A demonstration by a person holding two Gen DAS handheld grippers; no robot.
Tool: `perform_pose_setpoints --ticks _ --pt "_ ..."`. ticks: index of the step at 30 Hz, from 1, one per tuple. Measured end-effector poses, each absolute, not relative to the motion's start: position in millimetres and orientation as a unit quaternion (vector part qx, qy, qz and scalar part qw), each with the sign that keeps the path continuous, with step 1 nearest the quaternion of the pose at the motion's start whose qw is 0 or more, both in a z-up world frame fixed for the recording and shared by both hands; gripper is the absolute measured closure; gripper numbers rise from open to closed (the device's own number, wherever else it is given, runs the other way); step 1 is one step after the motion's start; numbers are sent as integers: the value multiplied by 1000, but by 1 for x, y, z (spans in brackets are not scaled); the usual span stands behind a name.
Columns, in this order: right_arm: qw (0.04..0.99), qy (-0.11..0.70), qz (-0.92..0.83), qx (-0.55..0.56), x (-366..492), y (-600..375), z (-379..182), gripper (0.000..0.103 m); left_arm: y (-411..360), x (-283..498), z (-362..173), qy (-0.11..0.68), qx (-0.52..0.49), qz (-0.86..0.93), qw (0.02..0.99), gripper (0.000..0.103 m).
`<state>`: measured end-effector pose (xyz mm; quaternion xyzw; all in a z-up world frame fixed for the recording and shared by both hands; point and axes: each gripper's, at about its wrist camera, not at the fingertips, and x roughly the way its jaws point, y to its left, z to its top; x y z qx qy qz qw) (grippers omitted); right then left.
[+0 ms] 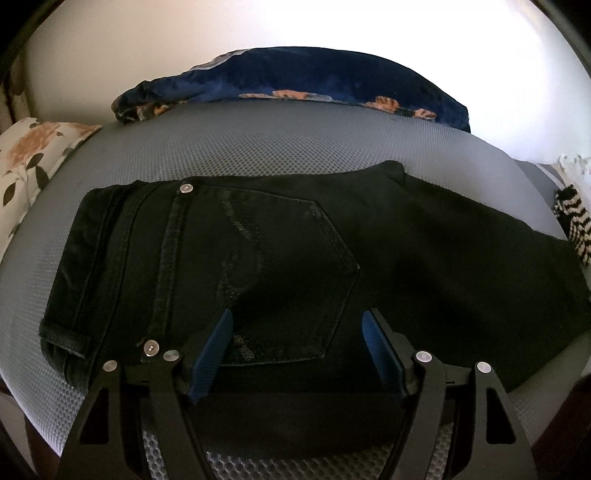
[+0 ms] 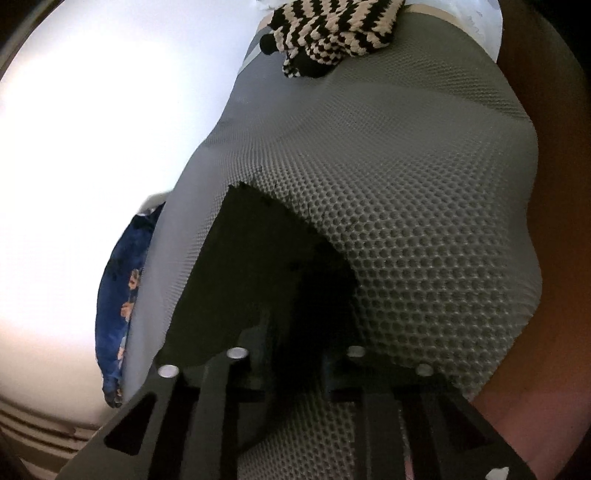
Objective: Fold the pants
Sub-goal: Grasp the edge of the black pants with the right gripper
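Observation:
Black jeans [image 1: 295, 258] lie flat on a grey honeycomb mat [image 1: 240, 147], back pocket up, waistband at the left, legs running right. My left gripper [image 1: 297, 325] is open, its blue-padded fingers [image 1: 212, 354] hovering just above the pocket area near the front edge. In the right wrist view, my right gripper [image 2: 295, 332] sits low over a black piece of the pants [image 2: 258, 266] on the mat [image 2: 424, 221]. Its fingers stand apart, dark and hard to see against the cloth; whether they pinch the fabric is unclear.
A dark blue floral cushion [image 1: 295, 81] lies at the mat's far edge. A white floral pillow [image 1: 33, 155] is at the left. A black-and-white knitted item [image 2: 332, 33] lies at the mat's right end, also seen in the left wrist view [image 1: 574, 221].

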<state>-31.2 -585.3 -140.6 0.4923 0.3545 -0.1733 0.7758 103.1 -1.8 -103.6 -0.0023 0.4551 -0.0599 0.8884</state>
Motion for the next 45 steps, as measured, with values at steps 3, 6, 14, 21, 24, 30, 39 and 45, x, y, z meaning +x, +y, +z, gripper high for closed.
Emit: perform_pose_setpoints --ticks 3,6,14,21,24,30,39,45 --pt "780 342 -156 500 -29 -580 -130 94 1 104 -101 455 -12 -66 888 29" --pt "800 336 -124 481 -14 -560 -105 94 7 106 -98 458 -34 -74 885 29" --pt "828 354 -27 433 52 -481 -61 94 32 104 -77 442 -67 -80 891 29" --pt "829 393 70 393 108 -391 -50 94 61 99 -57 425 -76 -71 899 29" --pt "822 414 108 375 127 -349 -54 94 71 97 -49 421 -68 -71 902 29" --pt "802 479 184 304 132 -251 -75 94 87 94 -32 411 -50 -71 908 29" --pt "788 542 209 204 104 -196 -115 94 92 90 -28 417 -63 -94 902 29" --pt "799 544 212 140 96 -180 -119 88 70 89 -40 431 -68 -124 891 29"
